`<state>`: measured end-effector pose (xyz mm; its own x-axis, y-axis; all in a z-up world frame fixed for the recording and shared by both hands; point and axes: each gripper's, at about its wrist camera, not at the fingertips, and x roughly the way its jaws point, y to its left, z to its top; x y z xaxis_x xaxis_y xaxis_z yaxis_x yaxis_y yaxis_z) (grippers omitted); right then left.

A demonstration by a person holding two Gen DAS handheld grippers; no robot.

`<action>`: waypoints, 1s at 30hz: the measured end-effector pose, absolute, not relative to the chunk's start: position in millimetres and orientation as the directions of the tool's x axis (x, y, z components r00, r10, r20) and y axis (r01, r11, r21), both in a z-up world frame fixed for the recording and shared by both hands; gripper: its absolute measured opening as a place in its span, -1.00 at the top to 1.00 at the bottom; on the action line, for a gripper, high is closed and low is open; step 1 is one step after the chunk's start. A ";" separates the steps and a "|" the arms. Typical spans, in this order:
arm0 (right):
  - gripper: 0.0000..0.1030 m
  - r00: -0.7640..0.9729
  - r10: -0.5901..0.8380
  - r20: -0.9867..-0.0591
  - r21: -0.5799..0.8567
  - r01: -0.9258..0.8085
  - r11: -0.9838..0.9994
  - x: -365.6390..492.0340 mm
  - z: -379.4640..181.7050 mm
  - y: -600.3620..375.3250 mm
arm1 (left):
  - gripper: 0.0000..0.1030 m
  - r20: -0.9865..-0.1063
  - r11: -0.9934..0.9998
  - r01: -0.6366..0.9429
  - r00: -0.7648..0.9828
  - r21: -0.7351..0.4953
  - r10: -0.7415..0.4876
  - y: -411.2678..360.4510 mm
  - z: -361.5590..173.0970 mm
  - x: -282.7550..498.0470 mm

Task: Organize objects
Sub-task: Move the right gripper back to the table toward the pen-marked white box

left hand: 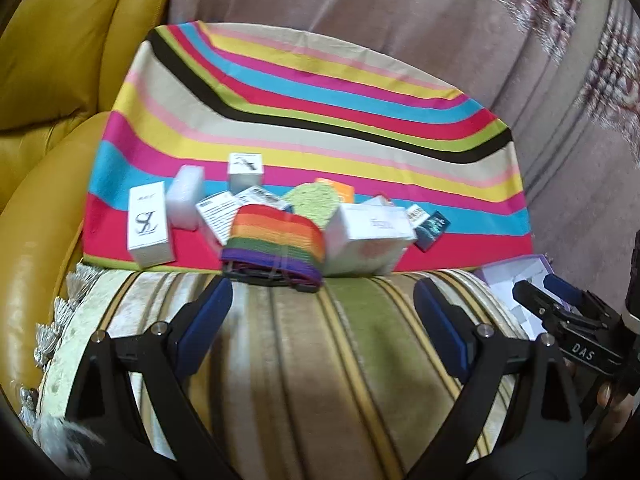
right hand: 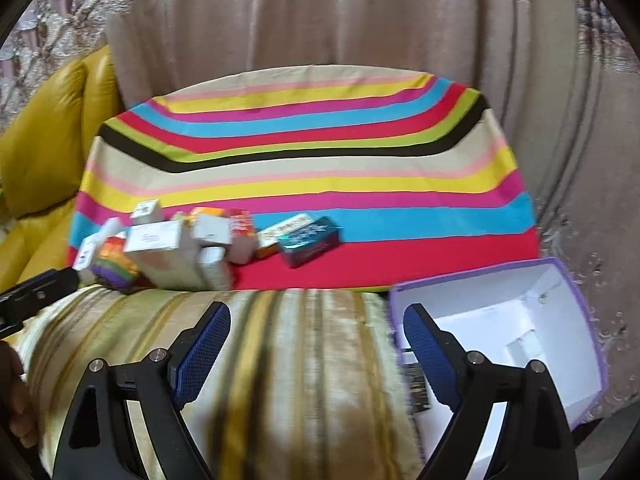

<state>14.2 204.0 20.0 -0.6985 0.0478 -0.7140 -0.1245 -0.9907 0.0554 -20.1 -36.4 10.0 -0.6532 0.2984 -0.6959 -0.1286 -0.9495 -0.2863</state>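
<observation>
— On right, beside striped cloth: purple box (right hand: 576,280), open, lid off. White inside. Contents?

— Hard to make out. White card insert (right hand: 524,344) against inner wall, some dark printed thing (right hand: 416,384) low near front wall, partly hidden behind right gripper (right hand: 316,344). Same box (left hand: 516,276) just visible from left wrist view, at right edge.

— Jaws?

— Left gripper (left hand: 322,312): jaws wide apart, nothing between, blue pads bare. Right gripper (left hand: 560,292): jaws fully spread too, empty; hovering over front corner of box and gold-striped cushion (right hand: 280,360).

— Items to sort?

— Clustered along near edge of striped cloth (left hand: 320,120), on red band. Left to right from left wrist view: tall white perfume carton (left hand: 150,224), upright; white block (left hand: 186,196) leaning just beside; small white cube carton (left hand: 245,170) behind; rainbow-striped strap roll (left hand: 274,246) at front, overhanging cloth edge; green sponge (left hand: 314,202) behind it; large white carton (left hand: 370,240) tilted, touching strap roll; small teal packet (left hand: 432,228) at right end. Orange packet (left hand: 340,190) mostly hidden behind sponge.

— Surroundings?

— Yellow leather sofa (left hand: 60,60) left. Pinkish patterned carpet (left hand: 400,20) behind cloth. Tassel fringe (left hand: 56,320) on cushion's left edge.

— Obstructions?

— Strap roll and large carton screen smaller pieces behind. Motion blur on right view; labels unreadable.
</observation>
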 end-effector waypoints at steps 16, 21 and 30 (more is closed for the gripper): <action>-0.74 -0.675 -0.074 -0.734 0.075 0.028 -0.997 -29.9 18.2 132.4 | -0.81 -0.728 -0.949 0.014 -0.645 -0.315 0.232 -96.8 -6.3 -39.8; -0.74 -0.668 -0.097 -0.738 0.096 0.039 -0.995 -49.3 18.8 115.9 | -0.81 -0.729 -0.942 0.032 -0.642 -0.335 0.238 -106.8 -10.1 -43.4; -0.74 -0.644 -0.074 -0.761 0.053 0.053 -0.997 -79.9 11.1 85.9 | -0.81 -0.754 -0.933 0.105 -0.622 -0.344 0.208 -139.0 -21.6 -62.0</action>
<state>-79.9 85.9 11.1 -0.6442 -0.0743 -0.7613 0.0528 -0.9972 0.0527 -62.0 -139.0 -21.6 -0.6223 0.2085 -0.7545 0.1050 -0.9329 -0.3444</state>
